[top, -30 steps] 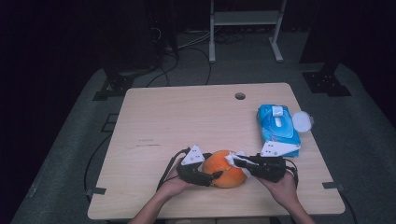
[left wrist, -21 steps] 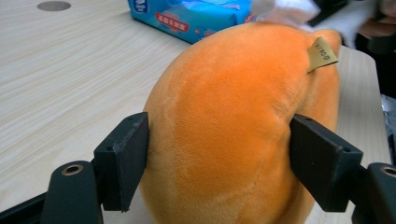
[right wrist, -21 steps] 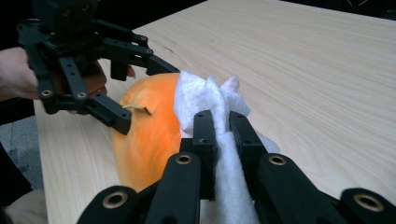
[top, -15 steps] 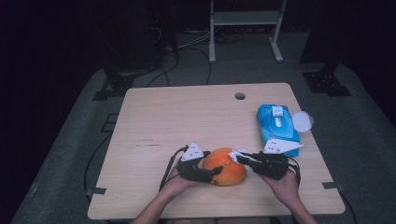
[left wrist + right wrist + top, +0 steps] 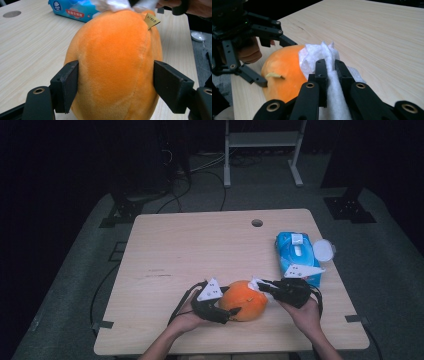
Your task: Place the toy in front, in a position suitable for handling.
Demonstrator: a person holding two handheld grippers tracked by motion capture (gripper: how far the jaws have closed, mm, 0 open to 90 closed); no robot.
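While we steady the orange plush toy (image 5: 243, 300) near the front edge of the table (image 5: 200, 245), our left gripper (image 5: 226, 312) clasps it from the left, one jaw pressed against each flank, so the jaws stand about half apart with the toy held between them; in the left gripper view the plush toy (image 5: 115, 65) sits upright between both black jaws, a small tan tag (image 5: 152, 21) sticking out near its top; our right gripper (image 5: 261, 286) comes in from the right with its jaws pinched tight on a white wipe (image 5: 319, 56), and the bunched wipe lies against the top of the toy (image 5: 282, 72); whether the wipe presses firmly or merely rests there we cannot quite tell; a blue pack of wipes (image 5: 296, 252) lies well apart at the table's right side, with a white lid (image 5: 323, 250) just beside it at the edge.
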